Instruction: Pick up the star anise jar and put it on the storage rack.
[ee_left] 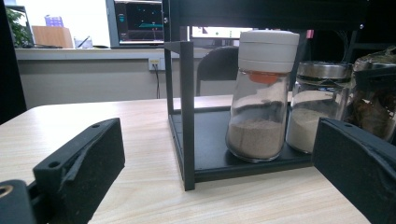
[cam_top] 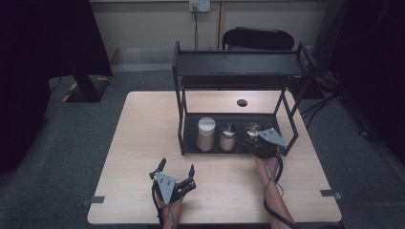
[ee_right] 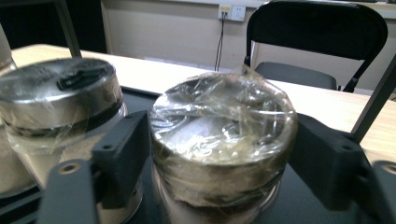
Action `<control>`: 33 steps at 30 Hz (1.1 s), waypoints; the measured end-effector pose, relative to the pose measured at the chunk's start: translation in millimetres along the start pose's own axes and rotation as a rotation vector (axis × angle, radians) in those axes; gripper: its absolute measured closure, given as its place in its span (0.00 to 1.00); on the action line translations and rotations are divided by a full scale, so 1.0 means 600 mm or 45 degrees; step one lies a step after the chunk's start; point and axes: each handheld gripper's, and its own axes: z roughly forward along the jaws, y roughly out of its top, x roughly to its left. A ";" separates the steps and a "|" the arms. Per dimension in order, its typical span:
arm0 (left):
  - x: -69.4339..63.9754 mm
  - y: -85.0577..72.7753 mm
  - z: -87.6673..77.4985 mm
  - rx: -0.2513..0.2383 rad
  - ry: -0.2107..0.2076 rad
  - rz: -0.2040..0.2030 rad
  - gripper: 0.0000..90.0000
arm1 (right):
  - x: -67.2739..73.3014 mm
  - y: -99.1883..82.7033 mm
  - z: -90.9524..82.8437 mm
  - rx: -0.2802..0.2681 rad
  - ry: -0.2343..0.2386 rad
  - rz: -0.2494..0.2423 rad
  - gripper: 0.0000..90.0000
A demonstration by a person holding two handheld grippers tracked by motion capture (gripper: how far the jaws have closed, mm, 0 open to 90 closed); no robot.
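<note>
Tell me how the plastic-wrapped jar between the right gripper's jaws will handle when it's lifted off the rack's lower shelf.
The wrapped jar probably grips slippery: crinkled film covers its metal lid. It looks like glass, so likely fragile and fairly heavy for its size. The steel-lidded jar stands close beside it, so a tilted lift might knock that.

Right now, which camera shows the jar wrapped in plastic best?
The right gripper view: the wrapped jar is close up, its crinkled film clear. The left gripper view catches just its edge at far right; the high view shows its lid, small.
</note>
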 end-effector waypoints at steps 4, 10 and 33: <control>0.000 0.000 0.000 0.001 0.000 0.000 0.02 | 0.005 0.004 0.000 -0.006 -0.038 0.029 0.05; 0.000 0.001 0.000 0.003 0.000 0.000 0.02 | 0.003 0.006 0.000 -0.024 -0.049 0.040 0.00; 0.000 0.000 0.000 0.000 0.000 0.002 0.02 | -0.005 0.013 -0.008 -0.069 -0.028 0.047 0.00</control>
